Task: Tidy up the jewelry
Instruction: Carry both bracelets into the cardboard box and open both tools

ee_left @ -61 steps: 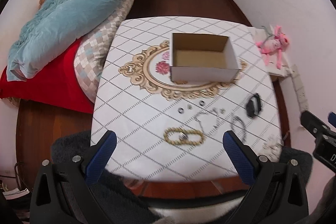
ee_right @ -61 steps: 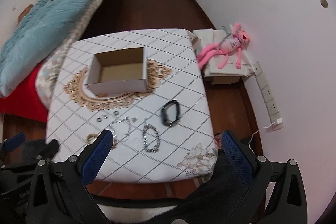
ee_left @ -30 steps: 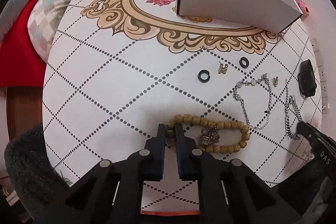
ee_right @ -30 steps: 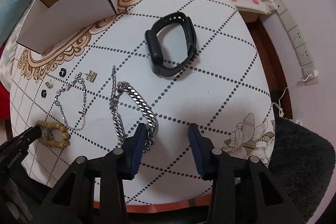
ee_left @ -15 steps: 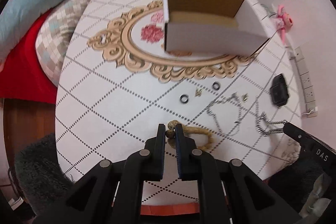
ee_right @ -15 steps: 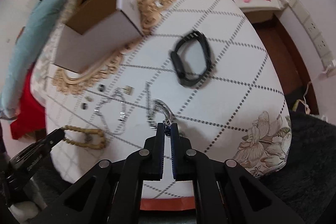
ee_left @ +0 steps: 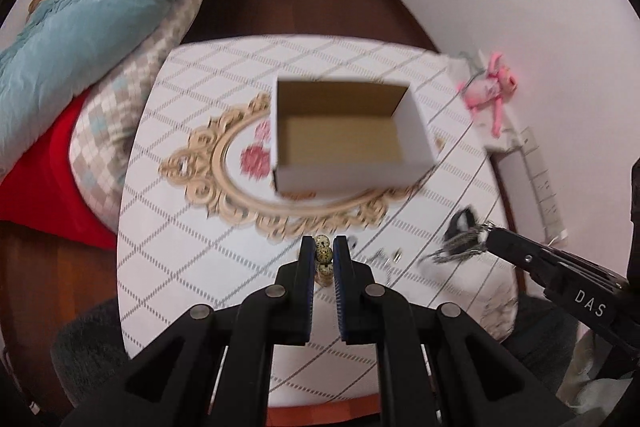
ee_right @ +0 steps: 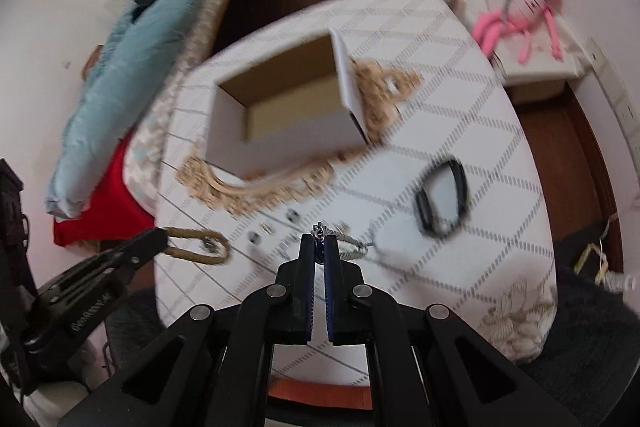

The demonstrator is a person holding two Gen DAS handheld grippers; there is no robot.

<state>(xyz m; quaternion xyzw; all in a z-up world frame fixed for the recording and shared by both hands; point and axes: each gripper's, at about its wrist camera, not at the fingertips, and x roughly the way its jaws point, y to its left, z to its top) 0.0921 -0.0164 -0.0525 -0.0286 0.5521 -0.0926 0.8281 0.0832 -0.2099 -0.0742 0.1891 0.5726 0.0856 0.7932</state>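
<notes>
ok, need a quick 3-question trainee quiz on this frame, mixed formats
1. True or false: the box already holds jewelry.
2. What is the left hand-held gripper shut on? A) black band B) bead bracelet C) a ring
3. Fill in: the right hand-held gripper is shut on the silver ____, while the black band lies on the table.

Key:
1. False. The box looks empty.
2. B, the bead bracelet; its loop hangs from the fingers in the right wrist view.
3. chain.
</notes>
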